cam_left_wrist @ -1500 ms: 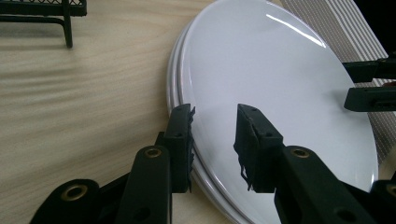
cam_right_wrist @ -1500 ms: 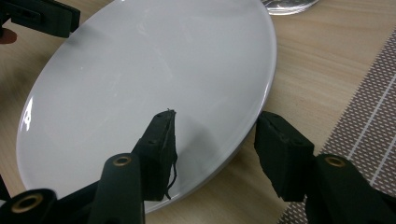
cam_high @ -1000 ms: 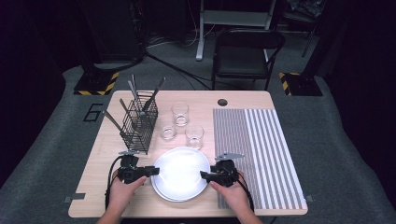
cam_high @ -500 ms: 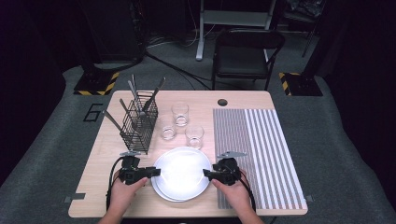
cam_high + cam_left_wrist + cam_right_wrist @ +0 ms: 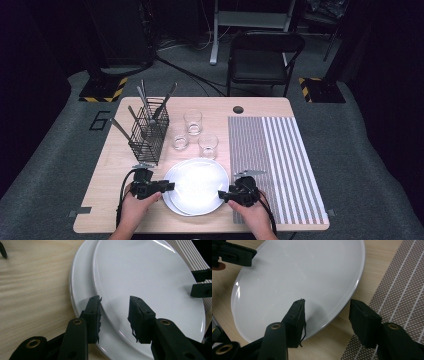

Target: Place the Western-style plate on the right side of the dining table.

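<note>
Your left claw point(image 5: 113, 315) stands apart astride the rim of the top plate point(image 5: 147, 280), pads not pressing. A second plate point(image 5: 82, 282) lies beneath, on the bench point(image 5: 32, 290). The other claw point(image 5: 201, 282) shows at right edge.

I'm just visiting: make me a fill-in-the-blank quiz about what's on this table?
1. Two white plates lie stacked, and a tool reaches in from each ___.
2. Behind the plates stand ___ clear glasses.
3. The cutlery stands in a black wire ___.
4. The striped placemat lies to the ___ of the plates.

Missing words: side; three; basket; right
</note>
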Available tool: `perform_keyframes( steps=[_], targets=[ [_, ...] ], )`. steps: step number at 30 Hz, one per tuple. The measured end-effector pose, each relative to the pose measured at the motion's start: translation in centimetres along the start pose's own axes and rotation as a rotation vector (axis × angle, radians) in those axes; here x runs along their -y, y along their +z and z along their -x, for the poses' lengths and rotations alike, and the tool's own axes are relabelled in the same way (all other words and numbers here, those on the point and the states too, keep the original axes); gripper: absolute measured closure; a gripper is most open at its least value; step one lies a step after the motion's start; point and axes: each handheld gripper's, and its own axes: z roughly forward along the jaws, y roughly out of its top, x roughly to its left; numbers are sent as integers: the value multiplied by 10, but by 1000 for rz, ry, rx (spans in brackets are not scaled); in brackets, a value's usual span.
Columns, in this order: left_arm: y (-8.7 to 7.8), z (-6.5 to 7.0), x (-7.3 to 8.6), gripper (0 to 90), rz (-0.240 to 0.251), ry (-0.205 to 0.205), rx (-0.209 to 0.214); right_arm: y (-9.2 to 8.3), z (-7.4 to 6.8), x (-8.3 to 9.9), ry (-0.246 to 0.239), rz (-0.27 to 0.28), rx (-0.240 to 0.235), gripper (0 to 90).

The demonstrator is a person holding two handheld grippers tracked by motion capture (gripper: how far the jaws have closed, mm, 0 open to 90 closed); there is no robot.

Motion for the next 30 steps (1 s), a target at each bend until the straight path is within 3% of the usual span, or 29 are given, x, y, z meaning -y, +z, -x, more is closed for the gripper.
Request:
perform_keyframes(
  steps=[2, 8, 13, 23, 30],
  targets=[
    [2, 2, 1, 615, 3, -9, 1, 0, 1, 2, 10, 0, -32, 484],
    [3, 3, 1, 606, 2, -4, 0, 0, 4, 4, 30, 14, -48, 521],
    [5, 5, 2, 605, -1, -2, 0, -2, 8, 3, 29, 35, -34, 558],
    [10, 9, 2, 600, -8, 23, 9, -8, 17, -1, 79, 72, -19, 633],
    [12, 11, 3, 594, -10, 28, 12, -13, 21, -2, 77, 89, 2, 667]
  ],
)
